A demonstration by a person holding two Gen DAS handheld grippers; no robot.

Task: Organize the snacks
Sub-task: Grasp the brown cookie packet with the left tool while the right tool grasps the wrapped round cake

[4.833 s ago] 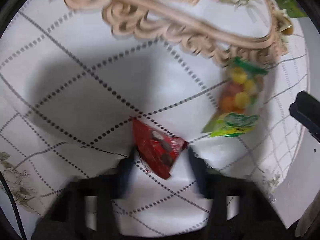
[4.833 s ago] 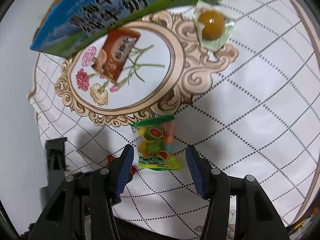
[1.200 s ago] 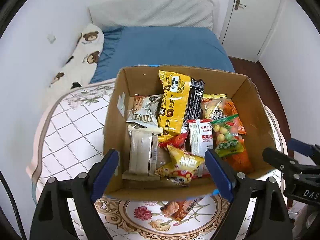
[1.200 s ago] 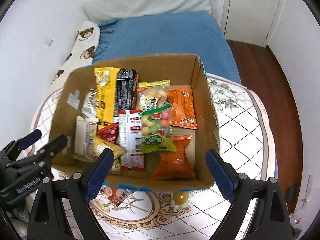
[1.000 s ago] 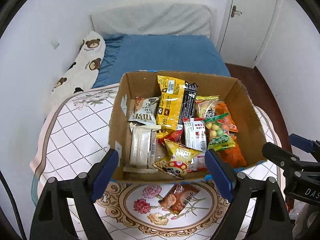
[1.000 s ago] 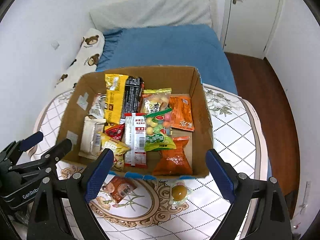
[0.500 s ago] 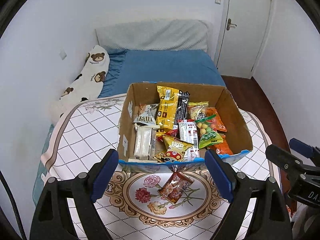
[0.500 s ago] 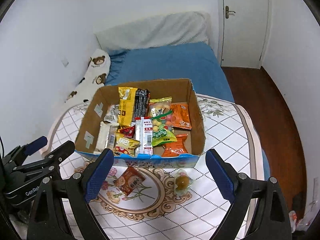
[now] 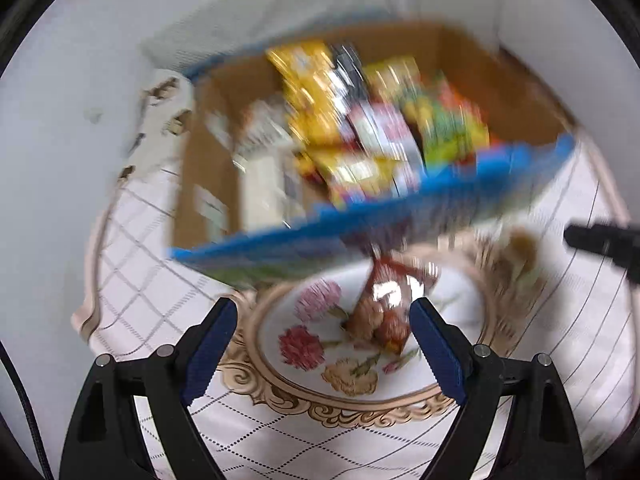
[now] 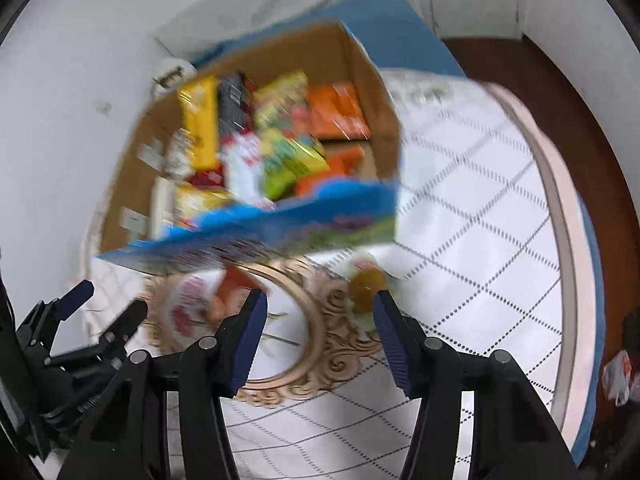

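A cardboard box (image 9: 208, 152) crammed with snack packets is seen toward the far side of a cloth-covered table (image 10: 480, 208), its near wall printed in blue. Both views are blurred. The left gripper (image 9: 322, 344) is held with its blue-padded fingers spread wide and empty above the floral medallion (image 9: 312, 344) at the table's middle, where a reddish-brown snack packet (image 9: 384, 312) lies just in front of the box, between the finger tips. The right gripper (image 10: 318, 334) is likewise parted and empty; a clear-wrapped amber jelly cup (image 10: 366, 286) rests on the medallion's ornate border, just beside its right finger. A blue bed (image 10: 400, 28) is visible beyond the box.
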